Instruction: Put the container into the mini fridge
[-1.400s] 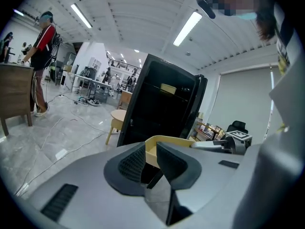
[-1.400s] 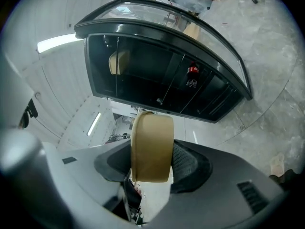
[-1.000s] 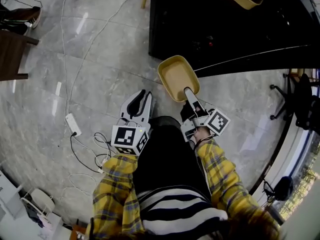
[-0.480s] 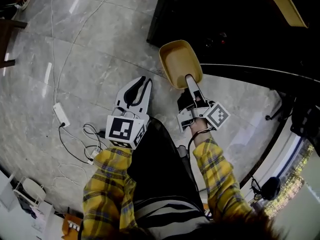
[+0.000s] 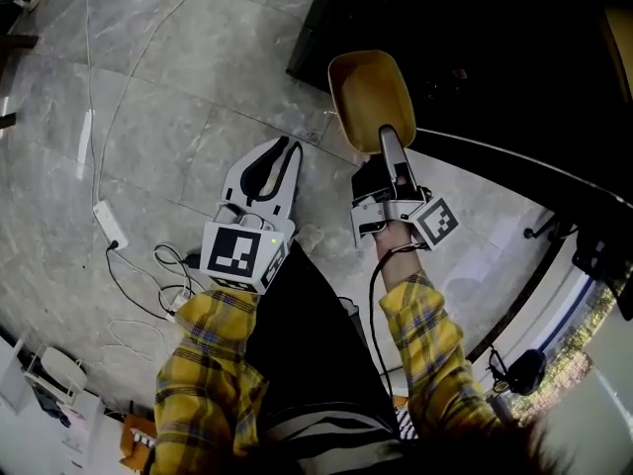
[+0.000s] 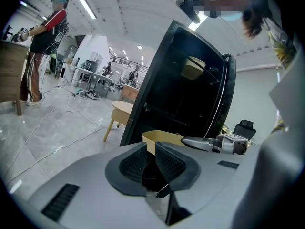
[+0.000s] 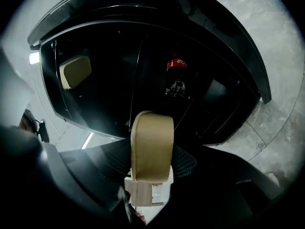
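Items counted. Grippers, two: left gripper [image 5: 282, 152] and right gripper [image 5: 388, 137]. Mini fridge [image 5: 475, 57], one, black. Yellow container [image 5: 368, 95], one. A similar tan shape [image 7: 75, 72] on the fridge's dark face, one; container or reflection undetermined. White power strip [image 5: 105, 225], one. Office chair [image 6: 244, 127], one.

Open lab or office hall; strip lights [image 6: 88, 5] and desks [image 6: 90, 70] upper left; cables [image 5: 178, 265] trailing over tiled floor [image 5: 198, 97].
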The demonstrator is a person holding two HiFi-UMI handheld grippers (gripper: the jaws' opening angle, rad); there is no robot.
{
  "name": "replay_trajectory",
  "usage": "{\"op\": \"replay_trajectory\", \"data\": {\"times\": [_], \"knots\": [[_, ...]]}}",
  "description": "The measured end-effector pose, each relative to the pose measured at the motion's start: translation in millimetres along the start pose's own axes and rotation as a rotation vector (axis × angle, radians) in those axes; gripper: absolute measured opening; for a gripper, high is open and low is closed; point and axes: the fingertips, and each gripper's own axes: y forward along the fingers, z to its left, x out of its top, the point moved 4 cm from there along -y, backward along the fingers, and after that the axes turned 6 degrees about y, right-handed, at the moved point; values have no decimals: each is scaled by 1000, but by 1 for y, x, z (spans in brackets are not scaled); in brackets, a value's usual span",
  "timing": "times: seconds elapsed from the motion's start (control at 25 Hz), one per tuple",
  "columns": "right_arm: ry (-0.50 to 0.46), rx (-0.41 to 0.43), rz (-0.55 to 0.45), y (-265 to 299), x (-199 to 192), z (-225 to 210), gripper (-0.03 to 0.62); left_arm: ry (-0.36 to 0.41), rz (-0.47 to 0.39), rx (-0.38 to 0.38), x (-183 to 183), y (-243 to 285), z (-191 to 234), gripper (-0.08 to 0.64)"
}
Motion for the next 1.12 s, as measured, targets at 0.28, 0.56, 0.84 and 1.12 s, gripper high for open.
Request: {"op": "replay_trajectory", "data": {"times": [0.28,0.56,0.84,1.12], "knots": [[7,26,-39,20,9,-5,229,-9,-14,11,0,15,7,66],[1,4,-92,39,21,-13,229,-12,-27,14,-1,24,7,66],[-86,-142,-95,50,17,-32,229,-15,-17,7,-7,26,7,66],[-4,-173,-83,67,14,-35,229,-22,-16,12,-9,27,12,66]]}}
